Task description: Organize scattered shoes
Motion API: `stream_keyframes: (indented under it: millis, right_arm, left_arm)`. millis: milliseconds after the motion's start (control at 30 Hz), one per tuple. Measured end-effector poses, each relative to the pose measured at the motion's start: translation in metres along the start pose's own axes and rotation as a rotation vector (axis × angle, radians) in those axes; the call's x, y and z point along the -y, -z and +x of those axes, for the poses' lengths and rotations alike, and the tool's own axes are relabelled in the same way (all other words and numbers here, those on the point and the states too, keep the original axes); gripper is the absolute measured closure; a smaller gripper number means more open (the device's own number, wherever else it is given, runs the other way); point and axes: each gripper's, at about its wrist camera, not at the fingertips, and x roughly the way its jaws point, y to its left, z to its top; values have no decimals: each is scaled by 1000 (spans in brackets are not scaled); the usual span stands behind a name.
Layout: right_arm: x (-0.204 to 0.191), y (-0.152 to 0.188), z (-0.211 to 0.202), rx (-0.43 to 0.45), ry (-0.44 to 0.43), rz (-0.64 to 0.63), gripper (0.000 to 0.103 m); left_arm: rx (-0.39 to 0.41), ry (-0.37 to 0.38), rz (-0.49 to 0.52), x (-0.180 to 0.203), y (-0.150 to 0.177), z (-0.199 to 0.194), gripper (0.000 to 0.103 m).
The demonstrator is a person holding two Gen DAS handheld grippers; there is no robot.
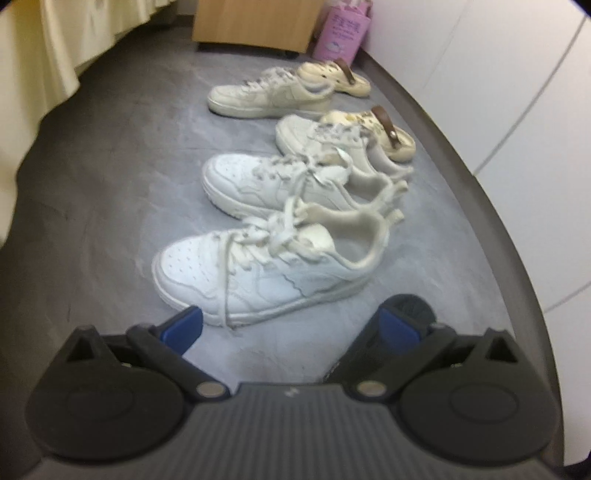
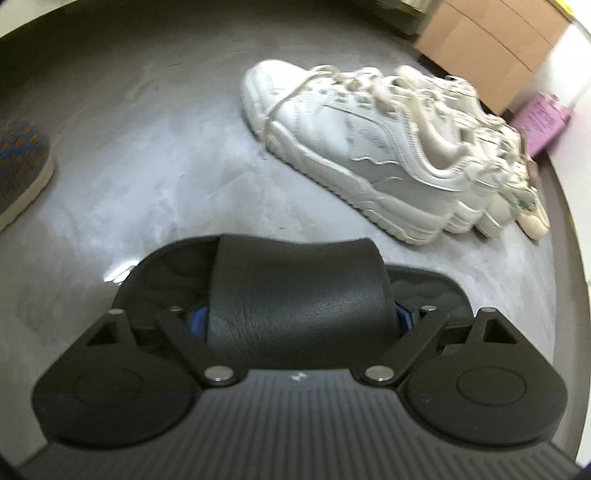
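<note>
Left wrist view
Floor [image 1: 122, 192]: grey, mottled, smooth, with a dark curved skirting on the right under white panels.
Row: four white lace-up sneakers side by side, toes pointing left, receding from the camera.
Near sneaker [image 1: 258, 269]: leather-like, perforated toe, thick laces, padded collar; just ahead of the fingers.
Second sneaker [image 1: 280, 188]: touching or almost touching the near one.
Third sneaker [image 1: 332, 144] and far sneaker [image 1: 266, 94]: duller cream, blurred.
Clogs: two cream ones with brown straps, one [image 1: 384, 133] behind the third sneaker, one [image 1: 336, 77] behind the far one.
Beyond: wooden cabinet [image 1: 255, 26], pink bag [image 1: 341, 35], pale cloth [image 1: 37, 55] hanging at left.
Left gripper [image 1: 291, 328]: low over the floor, blue-padded fingers spread wide, nothing between them; black rounded thing behind the right finger, partly hidden.

Right wrist view
Slide [image 2: 295, 295]: black, broad grained strap, blocking the lower middle of the view.
Right gripper [image 2: 299, 317]: clamped across the slide's strap, blue pads barely showing at either side.
Sneakers [image 2: 365, 147]: same row seen from the side, overlapping, far ones blurred.
Left edge: patterned blue-and-orange shoe [image 2: 20, 166] with a pale sole, well apart from the row.
Far right: cardboard boxes [image 2: 491, 40], pink bag [image 2: 541, 118].
</note>
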Motion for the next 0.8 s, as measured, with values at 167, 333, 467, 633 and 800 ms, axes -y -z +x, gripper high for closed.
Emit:
stream_keyframes:
  millis: [167,333,467,633,800]
  right_arm:
    - [27,5,-11,-25,80,134,13]
    - [65,25,-19,-63,197,255,13]
    - [95,50,-20,-127,260,385,13]
    - [123,87,-21,-218,316,515,13]
    - [137,123,-25,-266,332,592,13]
  left_arm:
    - [5,9,27,4,1,-1,0]
    - [-17,10,4,2,3,3,0]
    - [-21,13,19,5,5,4,0]
    - [-29,7,47,9,8,5,0]
    - [-49,14,32,7,10,9,0]
